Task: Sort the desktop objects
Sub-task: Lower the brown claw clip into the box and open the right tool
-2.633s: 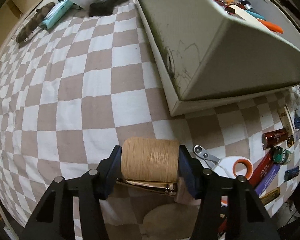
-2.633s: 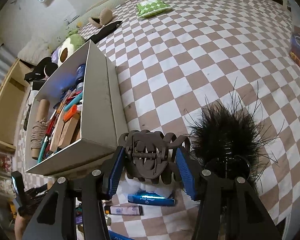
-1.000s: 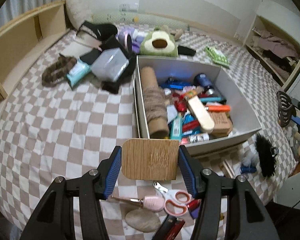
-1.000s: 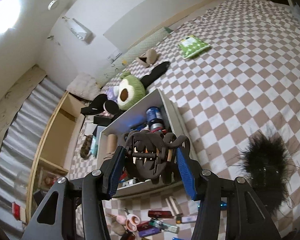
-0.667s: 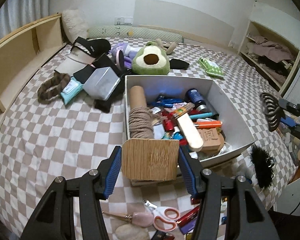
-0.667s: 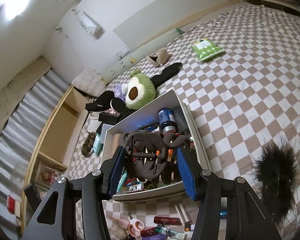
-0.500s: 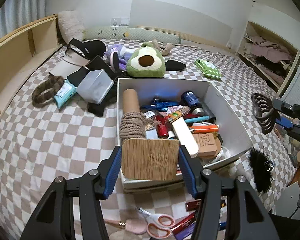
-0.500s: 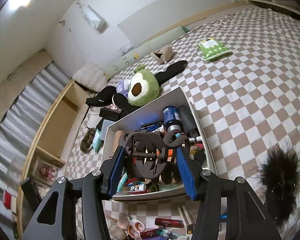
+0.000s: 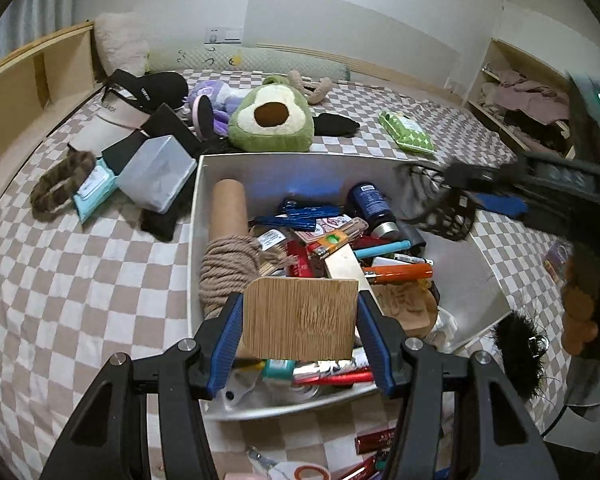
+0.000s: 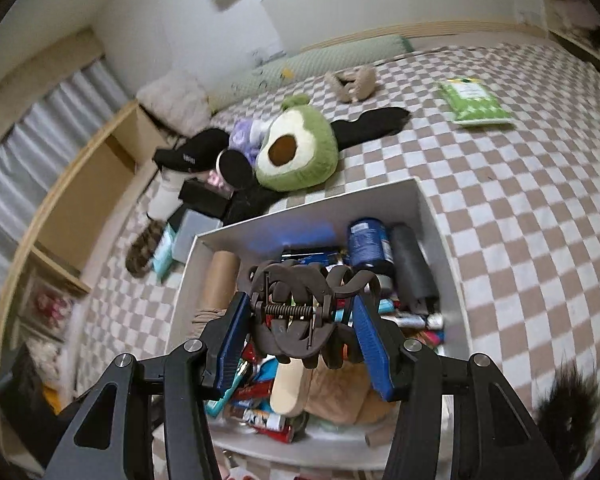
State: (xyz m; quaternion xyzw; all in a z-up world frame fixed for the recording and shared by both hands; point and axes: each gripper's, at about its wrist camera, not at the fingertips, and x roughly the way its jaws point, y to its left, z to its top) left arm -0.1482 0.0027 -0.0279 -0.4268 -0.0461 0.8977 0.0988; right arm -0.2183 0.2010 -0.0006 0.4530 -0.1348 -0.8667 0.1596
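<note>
In the left wrist view, the left gripper clamps a wooden block between its blue pads, held above the near end of a white box crammed with pens, rope and small bottles on a checkered cloth. The right gripper enters from the right over the box's far corner. In the right wrist view, the right gripper grips a dark hair claw above the same box.
</note>
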